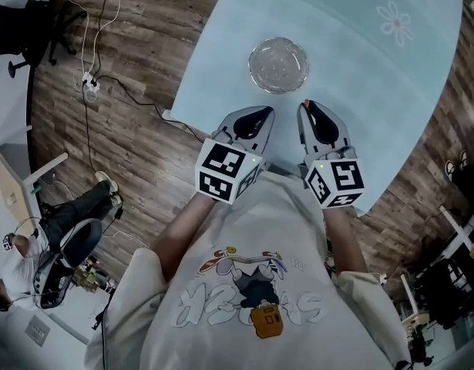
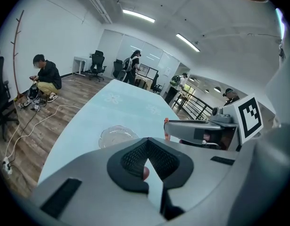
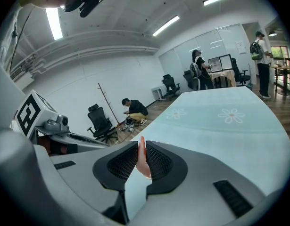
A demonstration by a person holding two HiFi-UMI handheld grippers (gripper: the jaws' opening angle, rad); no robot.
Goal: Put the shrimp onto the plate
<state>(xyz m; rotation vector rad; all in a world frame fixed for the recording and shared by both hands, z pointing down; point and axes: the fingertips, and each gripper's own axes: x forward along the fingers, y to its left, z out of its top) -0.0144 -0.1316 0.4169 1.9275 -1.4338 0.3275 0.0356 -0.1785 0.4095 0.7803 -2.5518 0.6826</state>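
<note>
A clear glass plate [image 1: 277, 65] stands with nothing on it on the pale blue table [image 1: 375, 91], a short way beyond both grippers; the left gripper view also catches the plate [image 2: 117, 135]. My right gripper [image 1: 312, 108] is shut on a pink shrimp [image 3: 143, 163], which stands upright between its pads [image 3: 159, 161]. My left gripper [image 1: 260, 114] hangs beside it over the table's near edge. Its jaws are closed, with a small pink shrimp end [image 2: 145, 173] pinched between them. From the left gripper view, an orange bit shows at the right gripper's tip [image 2: 166, 124].
The table carries printed white flowers [image 1: 395, 21]. Wood floor lies to the left with cables and a power strip [image 1: 91, 85]. A person crouches on the floor [image 2: 45, 78], others stand by desks at the far end [image 3: 199, 68], and office chairs [image 3: 100, 123] stand about.
</note>
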